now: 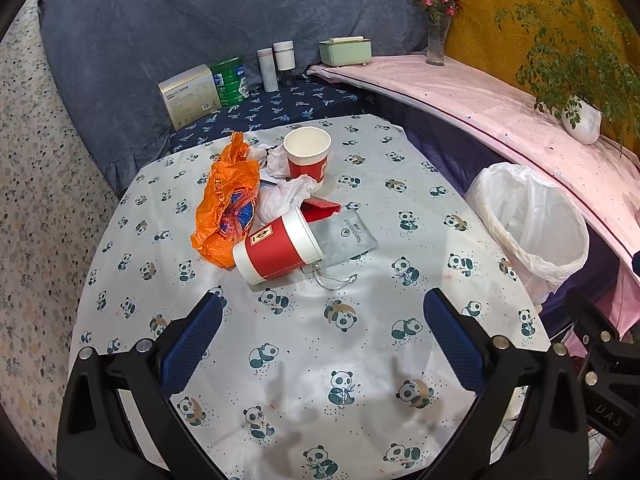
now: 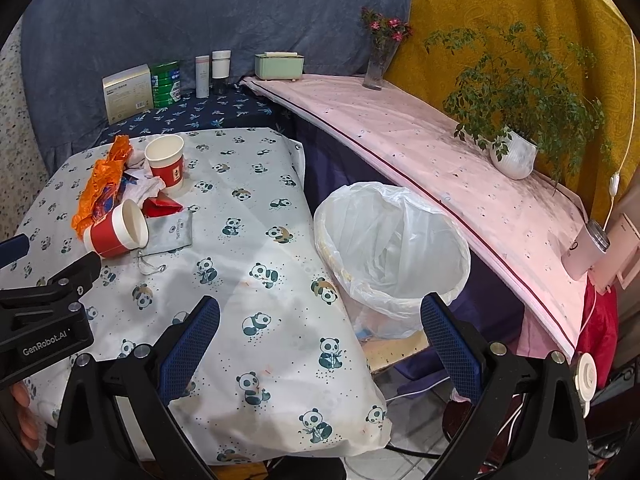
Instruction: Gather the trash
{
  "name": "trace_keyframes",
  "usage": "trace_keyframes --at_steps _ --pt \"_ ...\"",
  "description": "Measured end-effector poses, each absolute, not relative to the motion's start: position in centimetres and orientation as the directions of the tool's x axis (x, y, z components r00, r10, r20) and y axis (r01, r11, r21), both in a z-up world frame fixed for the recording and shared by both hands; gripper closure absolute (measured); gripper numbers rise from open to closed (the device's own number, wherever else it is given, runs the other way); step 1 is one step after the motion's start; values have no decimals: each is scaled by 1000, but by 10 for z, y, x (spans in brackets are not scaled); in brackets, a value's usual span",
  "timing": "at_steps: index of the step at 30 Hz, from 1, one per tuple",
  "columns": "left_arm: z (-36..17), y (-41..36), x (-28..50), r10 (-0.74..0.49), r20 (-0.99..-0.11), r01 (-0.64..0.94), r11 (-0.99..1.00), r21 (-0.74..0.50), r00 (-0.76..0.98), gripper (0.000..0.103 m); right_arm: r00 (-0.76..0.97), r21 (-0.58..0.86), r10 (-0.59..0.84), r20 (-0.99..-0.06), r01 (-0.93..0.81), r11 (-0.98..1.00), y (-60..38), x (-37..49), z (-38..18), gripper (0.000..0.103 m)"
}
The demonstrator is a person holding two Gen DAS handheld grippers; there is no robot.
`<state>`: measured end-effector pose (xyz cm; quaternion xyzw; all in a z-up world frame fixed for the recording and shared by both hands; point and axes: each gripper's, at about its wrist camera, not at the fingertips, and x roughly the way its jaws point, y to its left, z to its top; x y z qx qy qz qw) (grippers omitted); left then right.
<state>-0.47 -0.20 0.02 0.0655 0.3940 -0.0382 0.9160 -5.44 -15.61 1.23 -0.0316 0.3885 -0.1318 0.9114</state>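
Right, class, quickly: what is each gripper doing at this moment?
Left gripper: open, holding nothing.
Right gripper: open, holding nothing.

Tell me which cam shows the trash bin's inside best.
Right wrist view: the bin sits near centre, its white liner open toward the lens. Left wrist view shows the same bin off at the right edge, more obliquely.

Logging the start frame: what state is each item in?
left gripper: open, empty
right gripper: open, empty
near cup: tipped over
far cup: upright
orange bag: crumpled
bin: lined, looks empty
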Motion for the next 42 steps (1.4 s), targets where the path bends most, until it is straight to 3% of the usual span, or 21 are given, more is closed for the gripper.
trace_keyframes --at_steps 42 --pt "3 -12 -2 -40 -732 152 984 88 680 7 664 -154 -276 -695 238 959 -165 -52 9 7"
